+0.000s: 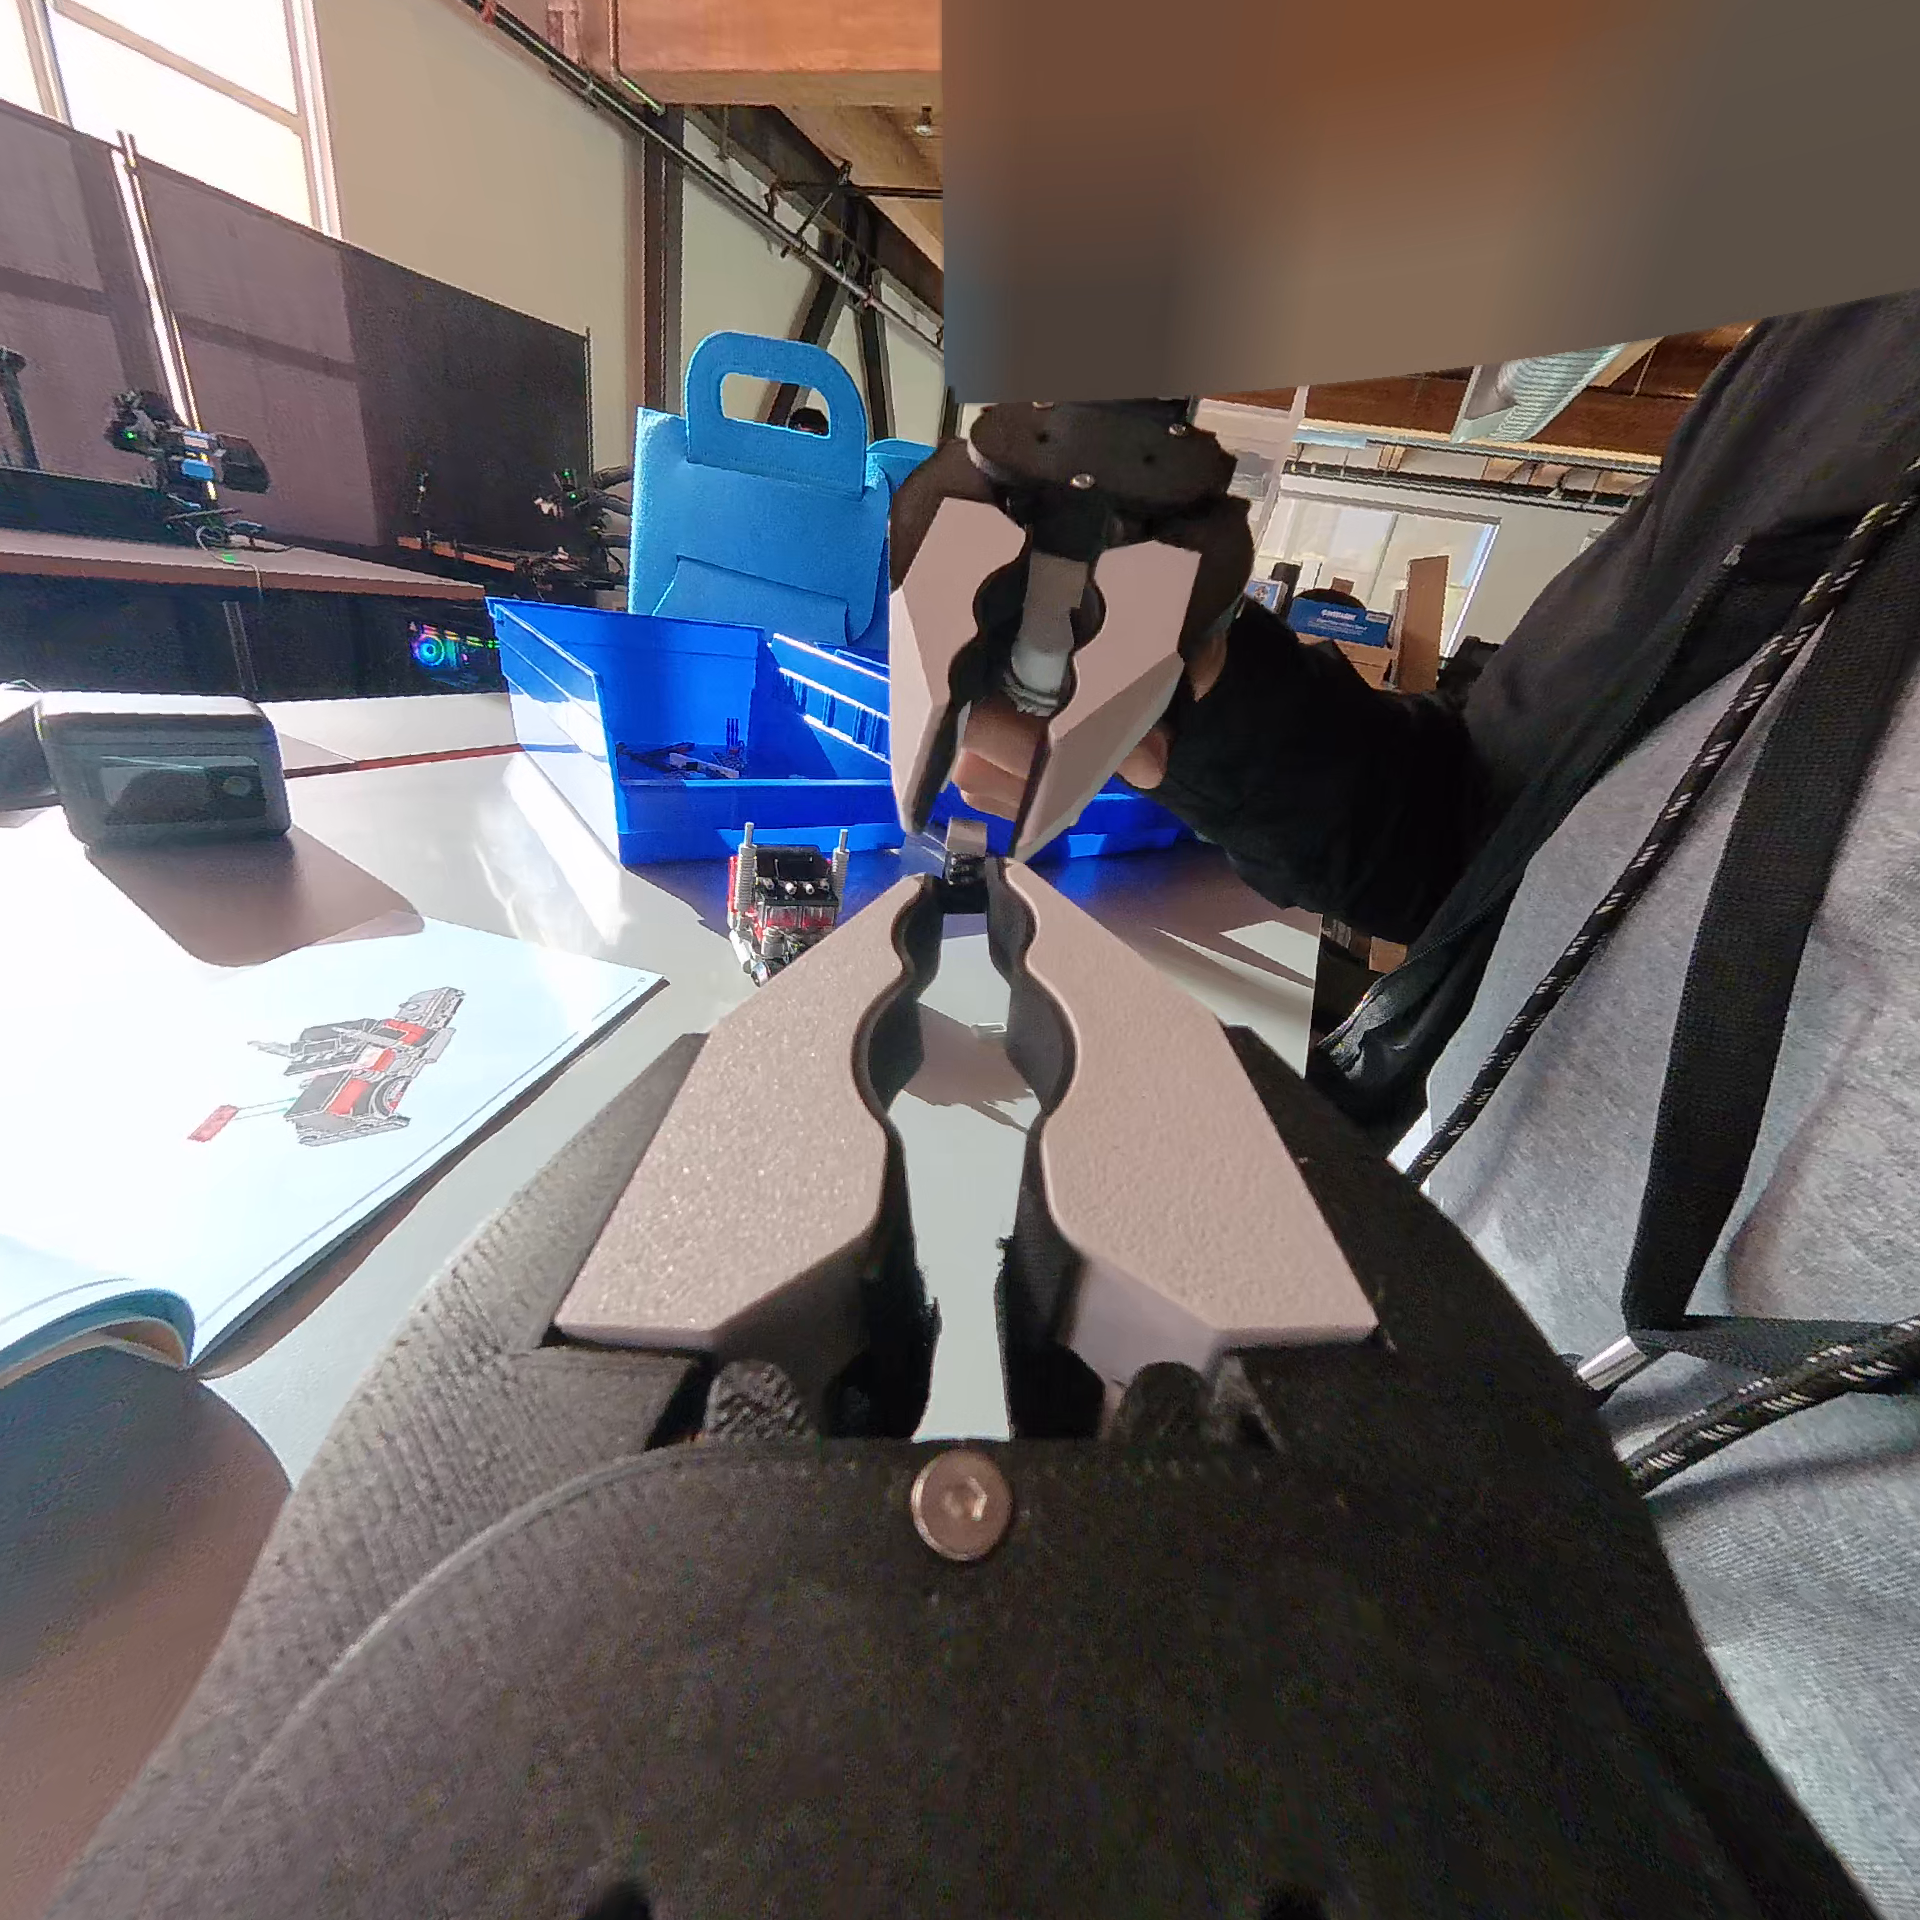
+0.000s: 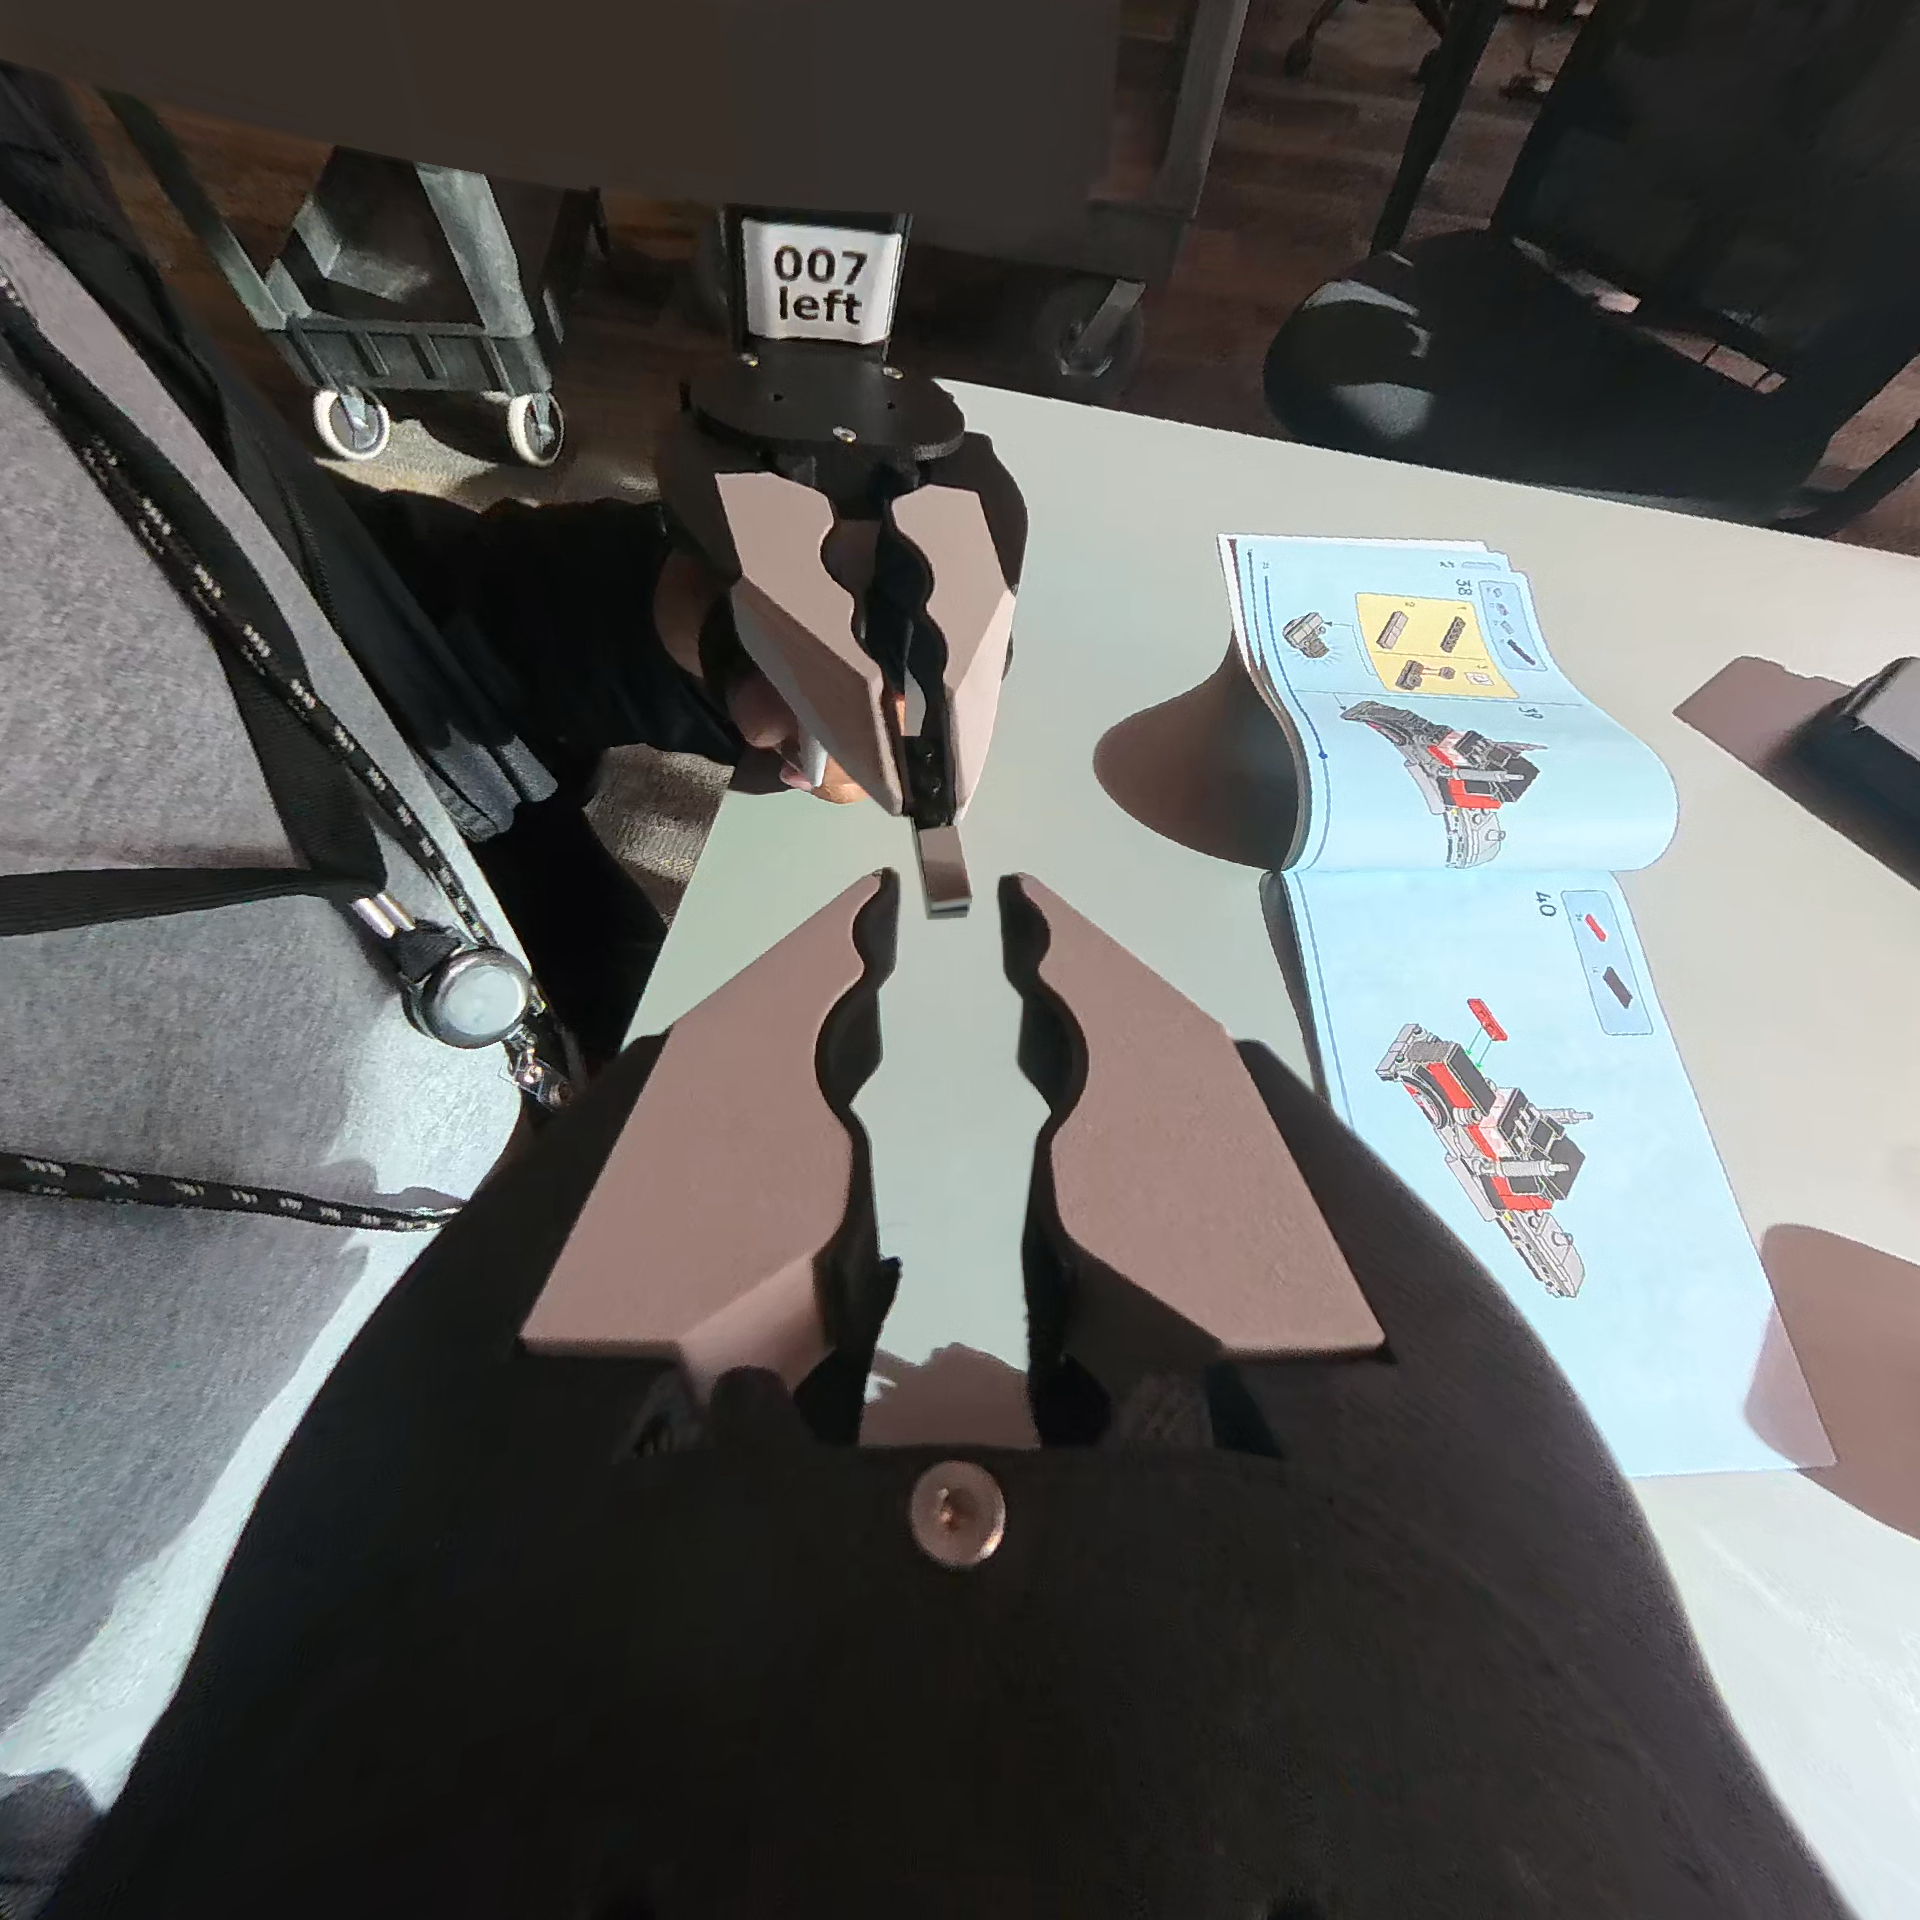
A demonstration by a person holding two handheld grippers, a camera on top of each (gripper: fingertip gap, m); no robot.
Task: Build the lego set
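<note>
My left gripper (image 1: 961, 885) is shut on a small black Lego piece (image 1: 961, 871) that has a grey piece (image 1: 964, 831) sticking out past its fingertips, held above the white table. In the right wrist view the left gripper (image 2: 928, 805) shows farther off, holding the black piece (image 2: 928, 767) with the grey piece (image 2: 943, 873) pointing toward me. My right gripper (image 2: 945, 881) is open, with one fingertip on each side of the grey piece and small gaps showing. It comes down from above in the left wrist view (image 1: 968, 840). A partly built red, black and grey truck model (image 1: 784, 909) stands on the table behind.
A blue parts bin (image 1: 675, 717) and a blue foam carrier (image 1: 769, 499) stand at the back. An open instruction booklet (image 2: 1507, 935) lies beside the grippers, also in the left wrist view (image 1: 312, 1091). A black device (image 1: 166, 769) sits beyond it. The table edge (image 2: 675, 935) and the person's grey top are close by.
</note>
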